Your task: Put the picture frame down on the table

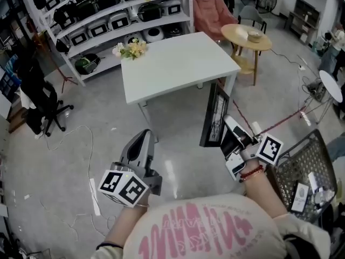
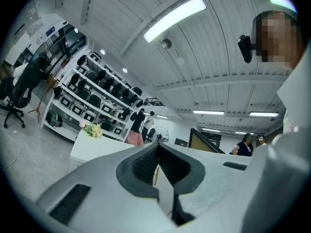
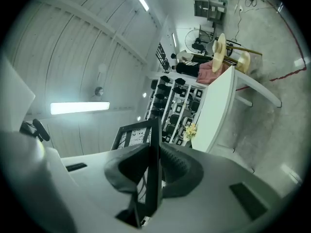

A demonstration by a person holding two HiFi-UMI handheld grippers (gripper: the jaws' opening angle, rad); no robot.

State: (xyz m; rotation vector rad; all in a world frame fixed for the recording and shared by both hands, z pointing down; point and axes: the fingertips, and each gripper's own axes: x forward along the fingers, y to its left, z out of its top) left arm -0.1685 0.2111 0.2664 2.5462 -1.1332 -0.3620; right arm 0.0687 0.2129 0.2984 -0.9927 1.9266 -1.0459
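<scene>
Picture frame (image 1: 214,115) is black, held edge-on and roughly upright w/ its long side vertical. It's off the table (image 1: 178,63), in the air just beside the table's near right corner, floor below it. In the right gripper view the frame (image 3: 150,144) runs straight btwn the two pads, jaws clamped on its lower edge, glass side w/ pale print showing at left. Right gripper (image 1: 229,133) grips it from below, marker cube nr the wrist.

Left gripper (image 1: 143,139) is low at left, well apart from the frame, over bare floor; its view shows the jaws (image 2: 158,154) closed tip to tip, nothing btwn them.

Table is white, w/ a small bunch of flowers (image 1: 129,49) at its far left corner. Behind it, shelving (image 1: 108,15) full of appliances. Round wooden side table (image 1: 245,36) to the right. Wire basket (image 1: 302,163) nr the person's right arm.
</scene>
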